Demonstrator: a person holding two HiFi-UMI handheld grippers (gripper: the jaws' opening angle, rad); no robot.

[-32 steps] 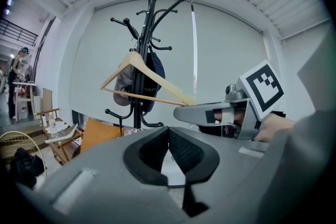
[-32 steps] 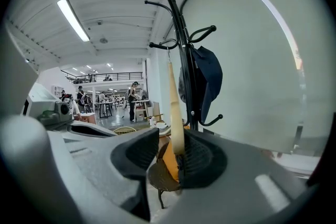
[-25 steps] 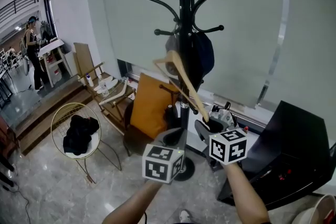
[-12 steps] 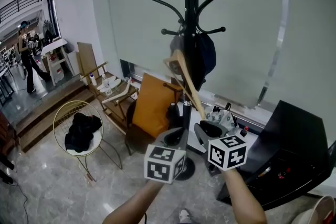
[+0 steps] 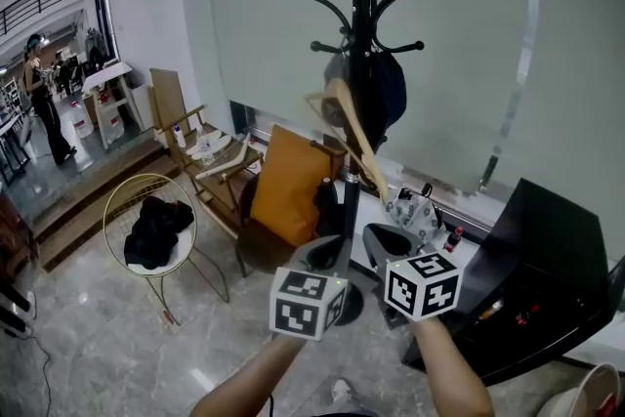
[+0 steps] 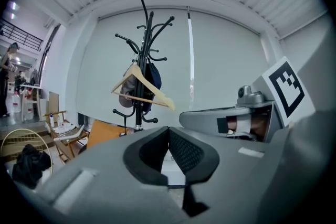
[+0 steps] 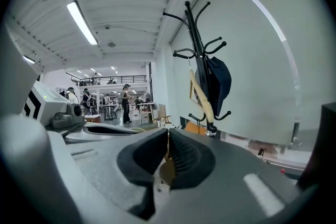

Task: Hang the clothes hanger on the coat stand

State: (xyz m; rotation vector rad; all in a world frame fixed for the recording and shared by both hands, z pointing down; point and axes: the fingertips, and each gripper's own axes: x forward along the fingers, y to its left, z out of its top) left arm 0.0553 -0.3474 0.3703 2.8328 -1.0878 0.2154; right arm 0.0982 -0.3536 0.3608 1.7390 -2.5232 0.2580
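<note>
The wooden clothes hanger [image 5: 349, 124] hangs tilted on the black coat stand [image 5: 363, 5], beside a dark cap [image 5: 388, 91]. No gripper touches it. My right gripper [image 5: 383, 239] sits below the hanger's lower end, apart from it; its jaws have just been closing and are shut with nothing between them. My left gripper [image 5: 327, 255] is beside it, also shut and empty. In the left gripper view the hanger [image 6: 140, 89] and stand [image 6: 140, 50] lie ahead of the jaws [image 6: 168, 131]. The right gripper view shows the hanger [image 7: 202, 96] edge-on against the stand [image 7: 197, 34], beyond the gripper [image 7: 168, 134].
An orange chair [image 5: 290, 186] stands at the foot of the stand. A round wire basket [image 5: 151, 225] with dark clothes is on the left, a wooden folding chair [image 5: 200, 151] behind it. A black cabinet [image 5: 532, 278] is at the right. A person [image 5: 39, 93] stands far left.
The right gripper's jaws went from wide open to shut, empty. Both grippers drew back a little from the stand. The hanger stays hanging on the stand.
</note>
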